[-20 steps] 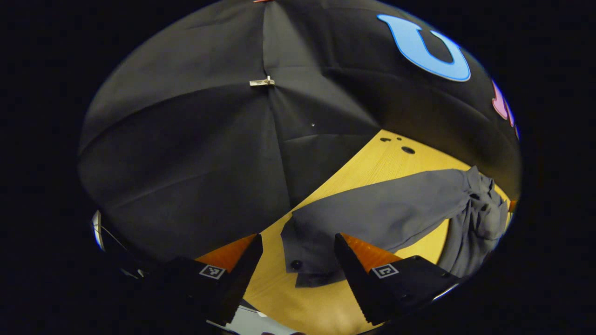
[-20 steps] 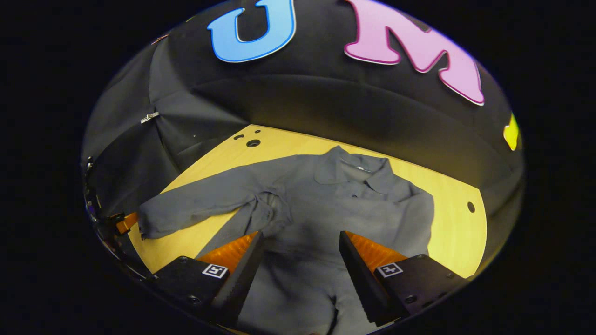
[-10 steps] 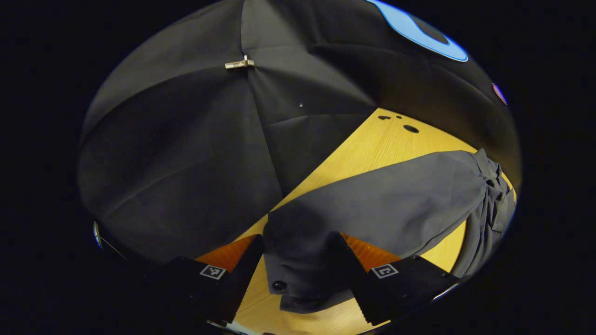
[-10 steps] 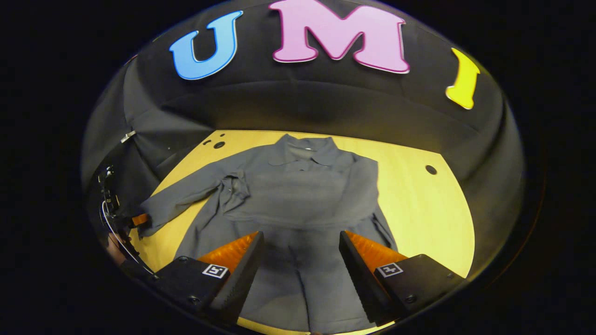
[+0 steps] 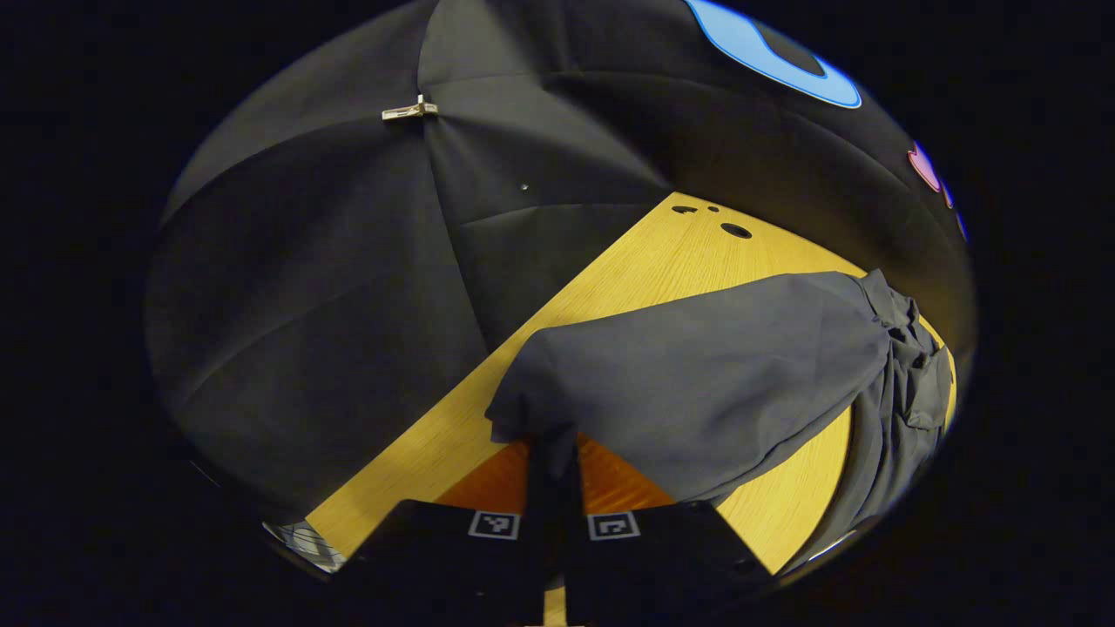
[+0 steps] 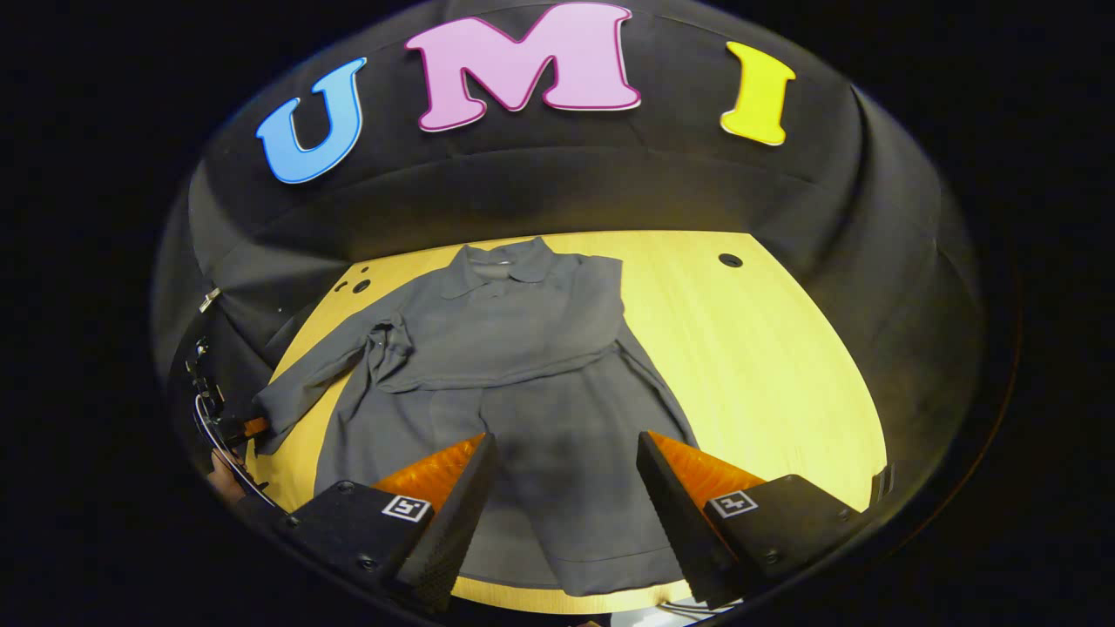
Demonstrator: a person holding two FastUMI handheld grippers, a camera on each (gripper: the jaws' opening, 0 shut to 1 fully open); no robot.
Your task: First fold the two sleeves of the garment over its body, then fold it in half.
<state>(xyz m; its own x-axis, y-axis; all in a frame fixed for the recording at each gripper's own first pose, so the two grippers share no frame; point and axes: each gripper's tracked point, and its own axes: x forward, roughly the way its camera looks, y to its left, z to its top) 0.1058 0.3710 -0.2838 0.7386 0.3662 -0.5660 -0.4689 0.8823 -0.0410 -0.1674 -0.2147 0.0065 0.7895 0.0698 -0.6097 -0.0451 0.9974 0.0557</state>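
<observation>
A grey long-sleeved garment (image 6: 523, 409) lies flat on the yellow wooden table (image 6: 766, 366), collar (image 6: 501, 261) at the far end. One sleeve lies folded across its chest (image 6: 514, 353). The other sleeve (image 5: 697, 383) stretches out sideways. My left gripper (image 5: 550, 453) is shut on that sleeve's cuff end, which rises slightly off the table; farther off in the right gripper view, the left gripper (image 6: 254, 426) sits at the sleeve tip. My right gripper (image 6: 564, 448) hangs open above the garment's lower part, holding nothing.
Black cloth walls close in the table on the far and side edges, with a metal clip (image 5: 409, 111) on a seam. Round holes (image 5: 736, 230) (image 6: 730, 259) sit near the table's far corners. Bare wood lies right of the garment. The near table edge (image 6: 540, 601) is just below the hem.
My left gripper went from open around the cuff to shut on it. My right gripper drew back and swung right, so the whole garment now shows smaller.
</observation>
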